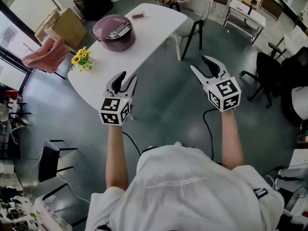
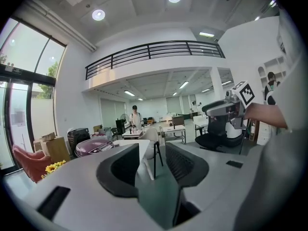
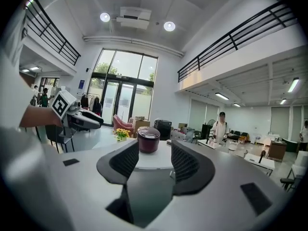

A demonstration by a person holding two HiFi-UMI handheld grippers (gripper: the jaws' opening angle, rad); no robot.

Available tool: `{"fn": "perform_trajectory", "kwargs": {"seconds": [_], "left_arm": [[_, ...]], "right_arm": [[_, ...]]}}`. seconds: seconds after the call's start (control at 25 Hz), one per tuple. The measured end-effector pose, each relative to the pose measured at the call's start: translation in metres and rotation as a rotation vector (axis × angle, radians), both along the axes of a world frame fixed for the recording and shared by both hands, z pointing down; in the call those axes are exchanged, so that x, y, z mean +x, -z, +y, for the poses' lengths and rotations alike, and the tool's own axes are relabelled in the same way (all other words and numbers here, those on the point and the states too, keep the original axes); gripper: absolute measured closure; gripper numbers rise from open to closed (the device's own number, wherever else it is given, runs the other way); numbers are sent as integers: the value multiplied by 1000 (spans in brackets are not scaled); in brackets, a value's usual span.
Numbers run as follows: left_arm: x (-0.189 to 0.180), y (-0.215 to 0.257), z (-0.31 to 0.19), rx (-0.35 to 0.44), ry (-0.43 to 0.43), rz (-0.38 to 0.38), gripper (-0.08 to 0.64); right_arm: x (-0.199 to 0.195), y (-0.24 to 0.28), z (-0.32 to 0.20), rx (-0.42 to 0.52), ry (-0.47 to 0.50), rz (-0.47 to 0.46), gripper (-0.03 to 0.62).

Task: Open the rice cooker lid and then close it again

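Close in on round maroon rice cooker, well short of it, with grey left gripper and grey right gripper half-open, empty, aimed at shut lid.

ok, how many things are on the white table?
3. A rice cooker toward the table's far side, yellow flowers at its left edge, and a small flat item beyond the cooker. Anything behind the cooker would be hidden.

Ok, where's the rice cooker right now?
In the head view the rice cooker sits upper left, lid shut, on the white table. The yellow flowers are its nearest neighbour, on its left at the table's edge.
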State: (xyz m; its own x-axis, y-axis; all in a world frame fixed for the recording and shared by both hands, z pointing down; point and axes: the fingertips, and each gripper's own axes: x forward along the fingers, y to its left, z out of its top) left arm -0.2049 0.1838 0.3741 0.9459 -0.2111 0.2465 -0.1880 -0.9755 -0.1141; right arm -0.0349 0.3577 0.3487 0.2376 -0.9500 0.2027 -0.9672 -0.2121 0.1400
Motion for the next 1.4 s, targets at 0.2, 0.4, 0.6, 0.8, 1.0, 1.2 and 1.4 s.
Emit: {"fn": "perform_trajectory", "kwargs": {"seconds": [0.2, 0.4, 0.6, 0.8, 1.0, 1.2, 1.4], "left_arm": [[4, -15, 9, -28, 38, -23, 373], [10, -23, 17, -46, 51, -45, 373], [18, -24, 15, -58, 60, -56, 373], [35, -30, 5, -64, 54, -54, 374], [58, -43, -18, -88, 48, -55, 374], [90, -50, -53, -97, 57, -37, 373], [117, -57, -102, -116, 74, -26, 373]], "right_arm": [[9, -12, 7, -21, 23, 3, 372], [27, -18, 16, -26, 19, -10, 351], [41, -20, 22, -41, -2, -8, 351], [50, -25, 13, -49, 10, -18, 343], [66, -27, -11, -50, 27, -20, 298], [90, -32, -47, -78, 57, -20, 300], [122, -36, -104, -107, 61, -32, 316]]}}
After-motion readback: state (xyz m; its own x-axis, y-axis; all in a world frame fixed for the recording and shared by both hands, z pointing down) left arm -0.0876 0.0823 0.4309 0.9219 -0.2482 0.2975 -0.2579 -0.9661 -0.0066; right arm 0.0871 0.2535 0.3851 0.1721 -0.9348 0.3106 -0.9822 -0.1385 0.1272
